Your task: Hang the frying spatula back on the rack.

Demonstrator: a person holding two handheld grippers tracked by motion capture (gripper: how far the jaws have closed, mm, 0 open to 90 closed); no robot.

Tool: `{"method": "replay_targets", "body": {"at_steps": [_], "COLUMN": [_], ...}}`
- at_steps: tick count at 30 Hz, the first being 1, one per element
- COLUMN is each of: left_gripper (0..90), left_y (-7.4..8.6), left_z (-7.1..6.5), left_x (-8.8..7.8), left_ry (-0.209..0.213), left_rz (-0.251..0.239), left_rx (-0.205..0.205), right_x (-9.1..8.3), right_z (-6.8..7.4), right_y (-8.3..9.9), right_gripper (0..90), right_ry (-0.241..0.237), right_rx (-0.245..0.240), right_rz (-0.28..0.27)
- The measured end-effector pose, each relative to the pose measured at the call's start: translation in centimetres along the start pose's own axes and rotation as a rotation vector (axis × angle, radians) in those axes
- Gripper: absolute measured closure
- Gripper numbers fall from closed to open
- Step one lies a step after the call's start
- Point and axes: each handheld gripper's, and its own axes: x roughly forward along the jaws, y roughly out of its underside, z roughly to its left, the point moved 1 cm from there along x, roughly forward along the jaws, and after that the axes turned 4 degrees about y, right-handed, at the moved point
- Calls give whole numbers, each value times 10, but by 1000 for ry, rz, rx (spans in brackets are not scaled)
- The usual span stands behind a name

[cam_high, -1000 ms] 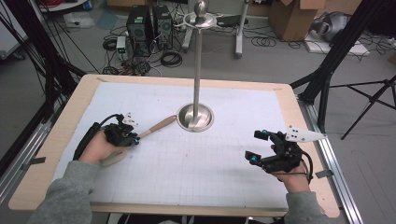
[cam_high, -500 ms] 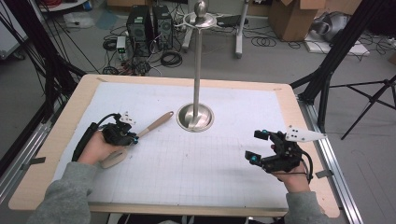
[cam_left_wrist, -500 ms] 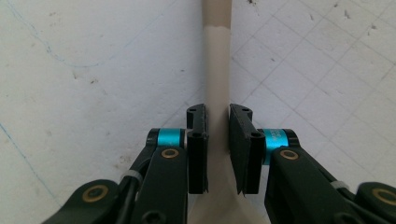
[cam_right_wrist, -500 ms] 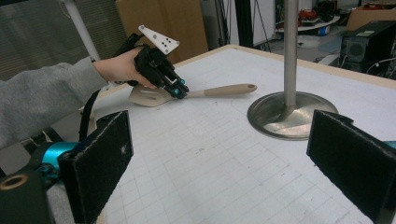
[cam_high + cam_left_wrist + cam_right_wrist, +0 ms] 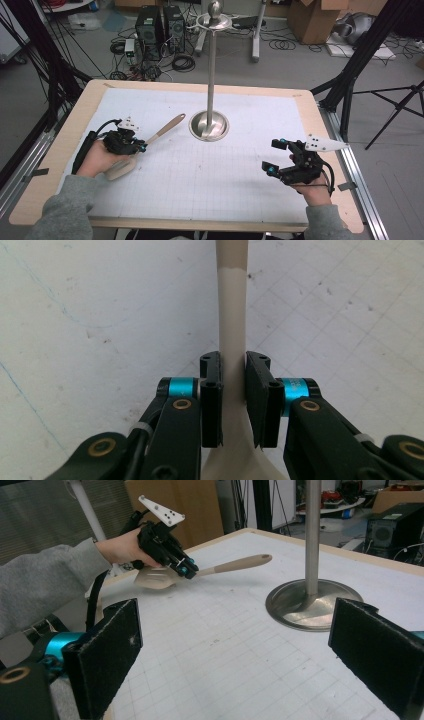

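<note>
1. We see the left gripper at the left side of the table, its jaws clamped narrowly on the neck of a beige spatula.
2. In the left gripper view the pads press both sides of the spatula's neck; the blade is cut off at the bottom edge and the handle runs out of the top, so we cannot make out either end there.
3. From above, the person's left hand and the gripper body cover much of the blade; a pale rounded part shows below the hand, and we cannot tell whether it touches the mat.
4. In the right gripper view the left gripper grips the spatula with the handle slanting up off the white mat, and the blade is partly hidden behind the hand.
5. The right gripper sits near the right edge of the table, jaws wide with nothing between them; its own view shows the two pads far apart, the right one cut by the frame.
6. A metal stand rises from a round base at mid-table, well apart from both grippers; its top ring is small and hard to read.
</note>
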Motion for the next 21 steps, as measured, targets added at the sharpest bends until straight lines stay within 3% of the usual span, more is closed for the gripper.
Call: {"method": "replay_targets", "body": {"at_steps": [6,19,21], "left_gripper": [774,774,774], "left_y": [-3,-9,-12], "left_z": [-1,-4,-5], "left_x": [-10,-22,-26], "left_ry": [26,38,73], "left_rz": [-53,-86,-112], "left_rx": [-13,-7,-1], "right_x": [0,0,0], "right_z": [-1,-2,-1], "right_y": [0,0,0], "right_gripper": [59,59,59], "right_ry": [11,11,11], "right_rx": [8,10,7], "right_rz": [-5,-1,0]}}
